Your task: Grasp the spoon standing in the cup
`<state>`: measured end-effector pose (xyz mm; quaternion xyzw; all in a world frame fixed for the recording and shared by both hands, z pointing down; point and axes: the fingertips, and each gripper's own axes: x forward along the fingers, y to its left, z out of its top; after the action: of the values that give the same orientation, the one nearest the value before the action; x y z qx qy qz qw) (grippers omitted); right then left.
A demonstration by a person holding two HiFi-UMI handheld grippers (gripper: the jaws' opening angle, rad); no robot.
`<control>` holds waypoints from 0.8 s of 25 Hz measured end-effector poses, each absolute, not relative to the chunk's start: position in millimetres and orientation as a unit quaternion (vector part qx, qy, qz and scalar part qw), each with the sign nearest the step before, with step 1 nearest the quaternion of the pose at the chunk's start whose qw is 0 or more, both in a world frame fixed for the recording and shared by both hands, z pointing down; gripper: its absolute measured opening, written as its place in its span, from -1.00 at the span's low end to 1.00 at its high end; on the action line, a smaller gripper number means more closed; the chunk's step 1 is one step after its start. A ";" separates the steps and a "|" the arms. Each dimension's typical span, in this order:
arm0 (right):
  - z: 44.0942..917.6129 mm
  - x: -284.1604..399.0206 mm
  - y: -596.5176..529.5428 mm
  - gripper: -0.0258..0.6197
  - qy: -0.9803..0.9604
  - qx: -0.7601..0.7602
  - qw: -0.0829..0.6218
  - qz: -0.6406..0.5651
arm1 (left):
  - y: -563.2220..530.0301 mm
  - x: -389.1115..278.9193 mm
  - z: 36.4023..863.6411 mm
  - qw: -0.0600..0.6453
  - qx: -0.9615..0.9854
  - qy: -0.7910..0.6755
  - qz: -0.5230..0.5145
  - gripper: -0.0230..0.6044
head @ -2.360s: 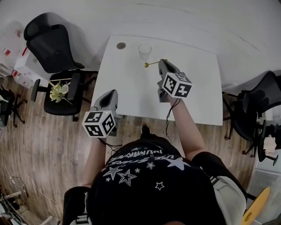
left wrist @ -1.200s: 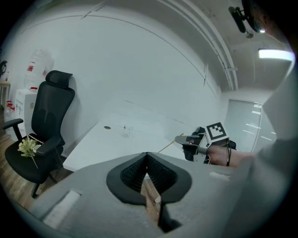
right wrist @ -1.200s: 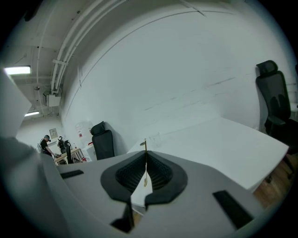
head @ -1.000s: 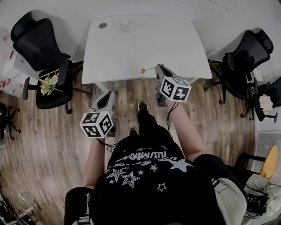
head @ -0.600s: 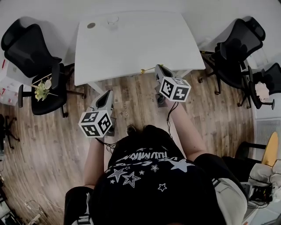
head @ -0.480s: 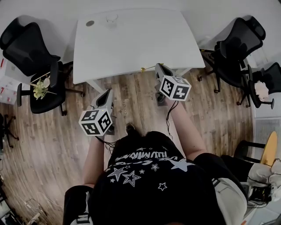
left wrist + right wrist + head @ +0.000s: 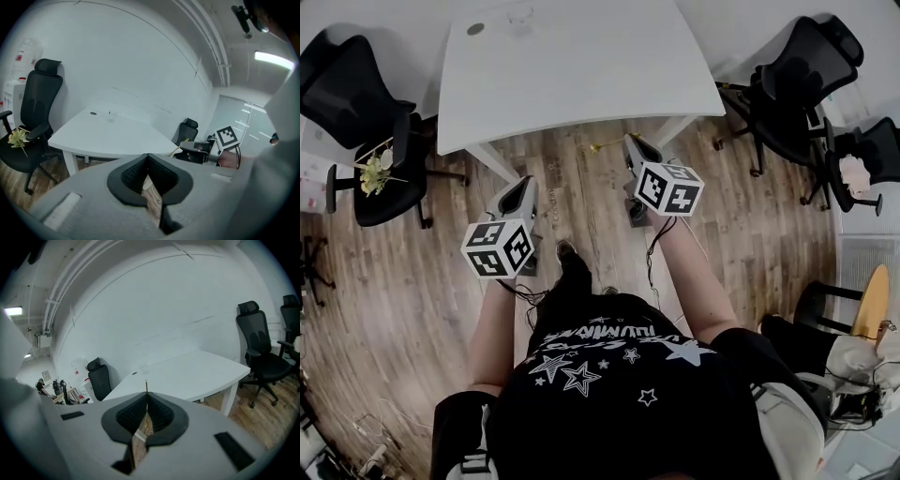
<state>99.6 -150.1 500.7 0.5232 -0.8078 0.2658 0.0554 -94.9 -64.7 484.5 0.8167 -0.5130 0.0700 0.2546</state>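
Spoon point(image 7: 146, 386), slim gold metal, is being pinched by right gripper point(image 7: 146, 399), ribbed black pads point(image 7: 161, 416); left gripper point(image 7: 148, 160) is hanging closed, empty.

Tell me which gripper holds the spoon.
The right gripper: its jaws are shut on the gold spoon, whose handle pokes out between them. The left gripper has its jaws shut on nothing.

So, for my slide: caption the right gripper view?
Right gripper shut on a gold spoon, white table and black chairs beyond.
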 end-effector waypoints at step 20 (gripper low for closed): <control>468.7 202.5 -1.6 -0.87 -0.812 0.529 0.032 0.244 | 65.0 -2.5 452.8 0.224 0.832 -0.506 0.050 -0.90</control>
<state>202.5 -1.6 468.7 0.5295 -0.8119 0.2439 0.0319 -2.5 65.0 452.8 0.8316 -0.5056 0.0499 0.2242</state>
